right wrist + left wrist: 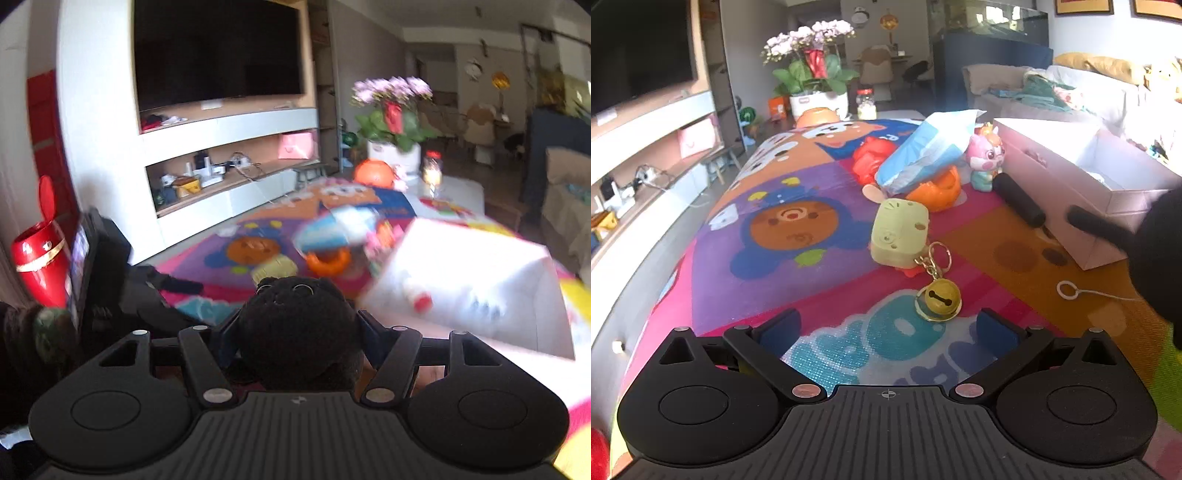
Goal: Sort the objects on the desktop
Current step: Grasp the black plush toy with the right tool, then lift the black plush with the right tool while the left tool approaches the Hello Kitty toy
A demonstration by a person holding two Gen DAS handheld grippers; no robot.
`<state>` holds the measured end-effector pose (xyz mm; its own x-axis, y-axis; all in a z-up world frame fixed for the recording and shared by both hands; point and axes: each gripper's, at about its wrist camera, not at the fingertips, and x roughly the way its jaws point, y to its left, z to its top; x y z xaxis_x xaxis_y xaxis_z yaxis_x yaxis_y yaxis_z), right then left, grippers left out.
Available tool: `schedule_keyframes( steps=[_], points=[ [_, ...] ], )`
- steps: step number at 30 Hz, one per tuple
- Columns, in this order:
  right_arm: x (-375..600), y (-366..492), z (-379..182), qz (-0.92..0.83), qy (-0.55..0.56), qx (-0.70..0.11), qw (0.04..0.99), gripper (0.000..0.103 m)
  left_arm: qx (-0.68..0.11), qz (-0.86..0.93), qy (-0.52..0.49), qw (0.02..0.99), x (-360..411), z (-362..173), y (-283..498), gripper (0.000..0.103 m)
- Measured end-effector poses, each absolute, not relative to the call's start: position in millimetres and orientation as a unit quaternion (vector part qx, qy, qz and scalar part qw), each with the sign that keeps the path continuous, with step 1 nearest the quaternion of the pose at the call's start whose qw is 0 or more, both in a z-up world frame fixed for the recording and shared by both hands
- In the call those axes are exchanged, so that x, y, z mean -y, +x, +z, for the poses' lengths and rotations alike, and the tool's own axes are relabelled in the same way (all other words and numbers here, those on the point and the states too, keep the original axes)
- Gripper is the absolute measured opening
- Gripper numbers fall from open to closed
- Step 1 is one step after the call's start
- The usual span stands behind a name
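Right gripper (pixel 299 343): clamped on 1 black plush toy (pixel 299 328), for boxing | white box (pixel 480 295): right | left gripper (pixel 886 332): apart, empty

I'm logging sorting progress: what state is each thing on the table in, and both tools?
Left tool: open, empty, hovering near the bell.
Right tool: shut on the black plush.
White box: open, a few small things inside.
Bell: lying on the mat, on a keyring.
Green toy: tipped over on the mat.
Blue pack: resting on the orange toy.
Pink toy: upright beside the box.
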<state>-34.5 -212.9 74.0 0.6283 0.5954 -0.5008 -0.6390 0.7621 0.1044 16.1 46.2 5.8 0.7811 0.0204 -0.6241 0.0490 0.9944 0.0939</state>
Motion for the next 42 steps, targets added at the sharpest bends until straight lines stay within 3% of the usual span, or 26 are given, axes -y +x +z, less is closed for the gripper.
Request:
schedule_keyframes(
  steps=[6,12,20,22,25,26,27,33,35,37,39,42],
  points=[
    [270.3,-53.9,41.9,0.276,-0.031,-0.305,0.911,0.074,-0.328,-0.006,0.066,0.942,-42.5,5.9,15.3,0.103],
    [308.4,-70.6,28.8,0.224,-0.003,-0.311,0.923,0.099,-0.328,-0.012,0.067,0.942,-43.1,6.9,16.9,0.103],
    [322.2,-58.1,14.5,0.204,0.056,-0.339,0.917,0.103,-0.299,0.005,0.056,0.953,-40.4,17.7,50.5,0.101],
    [323.3,-56.6,13.8,0.201,0.061,-0.343,0.915,0.103,-0.312,0.011,0.066,0.948,-35.7,15.3,68.5,0.073],
    [325.1,-57.2,12.6,0.200,0.066,-0.342,0.916,0.103,-0.333,0.010,0.060,0.941,-32.7,11.3,90.9,0.075],
    [325.5,-57.4,12.2,0.199,0.068,-0.342,0.916,0.103,-0.330,0.011,0.066,0.942,-30.6,12.3,95.3,0.070],
    [326.2,-57.2,11.8,0.197,0.071,-0.342,0.916,0.103,-0.326,0.013,0.077,0.942,-27.9,14.8,97.8,0.050],
    [329.5,-58.5,11.9,0.193,0.081,-0.339,0.917,0.103,-0.248,-0.027,0.091,0.964,-12.1,61.8,58.5,0.042],
    [329.7,-58.7,11.8,0.193,0.083,-0.339,0.917,0.103,-0.240,-0.066,0.086,0.965,-6.1,68.4,32.1,0.045],
    [330.3,-59.2,11.6,0.193,0.084,-0.339,0.917,0.103,-0.254,-0.120,0.077,0.957,-1.1,63.2,6.5,0.071],
    [330.8,-59.7,11.8,0.193,0.086,-0.338,0.917,0.103,-0.272,-0.152,0.081,0.947,6.2,49.1,-17.0,0.082],
    [330.2,-59.2,12.3,0.192,0.085,-0.340,0.917,0.103,-0.300,-0.162,0.092,0.936,14.1,24.6,-37.5,0.084]
  ],
)
